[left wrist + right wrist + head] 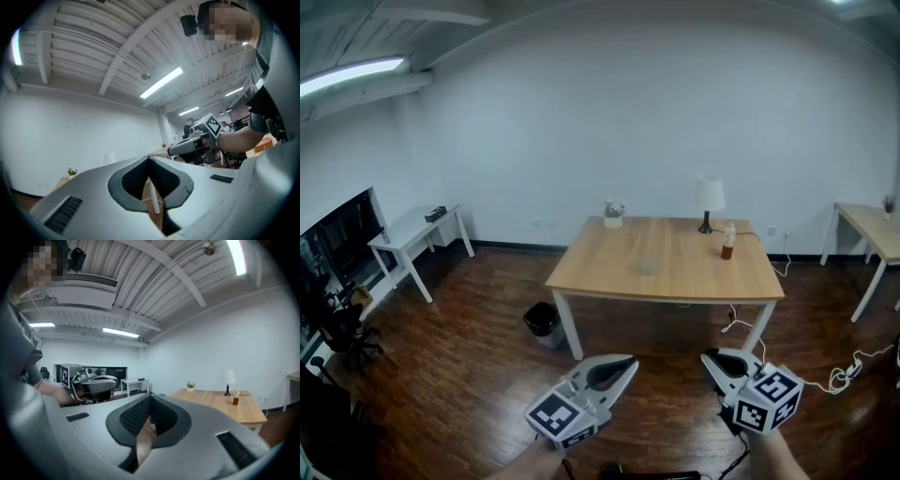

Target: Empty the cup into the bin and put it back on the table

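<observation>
**Cup on table, grippers empty**

The left gripper (628, 362) and right gripper (707, 357) hang low over the floor (469, 375), each with jaws closed on nothing. The cup (647, 266) stands on the table (703, 277), well apart from both. The bin (544, 323) sits beside the table's leg.

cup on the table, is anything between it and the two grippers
Nothing visible does. The cup stands alone on the table, and open floor lies between the table and the left gripper and right gripper.

clear cup (648, 266) stands on the wooden table (694, 274), black bin (544, 322) beside its leg
</observation>
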### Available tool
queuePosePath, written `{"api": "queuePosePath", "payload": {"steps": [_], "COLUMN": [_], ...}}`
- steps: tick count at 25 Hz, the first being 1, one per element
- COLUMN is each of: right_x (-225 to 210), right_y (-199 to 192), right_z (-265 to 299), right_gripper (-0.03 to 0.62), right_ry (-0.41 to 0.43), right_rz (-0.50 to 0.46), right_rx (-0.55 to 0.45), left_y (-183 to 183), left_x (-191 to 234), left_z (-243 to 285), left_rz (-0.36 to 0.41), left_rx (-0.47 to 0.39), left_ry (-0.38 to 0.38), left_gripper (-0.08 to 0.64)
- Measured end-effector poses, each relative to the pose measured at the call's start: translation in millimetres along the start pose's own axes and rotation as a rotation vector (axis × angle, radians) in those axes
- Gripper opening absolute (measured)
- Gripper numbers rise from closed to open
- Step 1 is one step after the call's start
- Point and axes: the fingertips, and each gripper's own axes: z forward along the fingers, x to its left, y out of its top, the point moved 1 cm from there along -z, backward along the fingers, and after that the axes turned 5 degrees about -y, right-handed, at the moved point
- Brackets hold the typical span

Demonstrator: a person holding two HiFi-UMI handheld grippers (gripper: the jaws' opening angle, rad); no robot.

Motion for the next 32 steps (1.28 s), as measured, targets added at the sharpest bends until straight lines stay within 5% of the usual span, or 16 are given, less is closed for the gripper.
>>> {"api": "queuePosePath", "payload": {"steps": [10,15,32], "right_x": [-46.5,-69.5,-162.2], "right_y": [16.0,20.4,20.0], "right_z": [86.3,134.7,261.6], "right_gripper": [-0.002,-0.002,-0.002], "right_ry": [-0.044,-0.069,-0.073], "right_rz": [0.006,0.013,0.044], "right_rx": [0.005,0.013,0.067], "left_y": [-10.3,-15.7,-87.6], "left_x": [89.6,141.9,278.3], "left_z": [32.6,40.3,116.5], "left_rz": [0.085,0.156,0.027], "left_rx": [-0.073,-0.165,-0.102], "left_ry": [-0.086,-0.054,-0.018], "left_gripper": [-0.008,-0.008,-0.008]}}
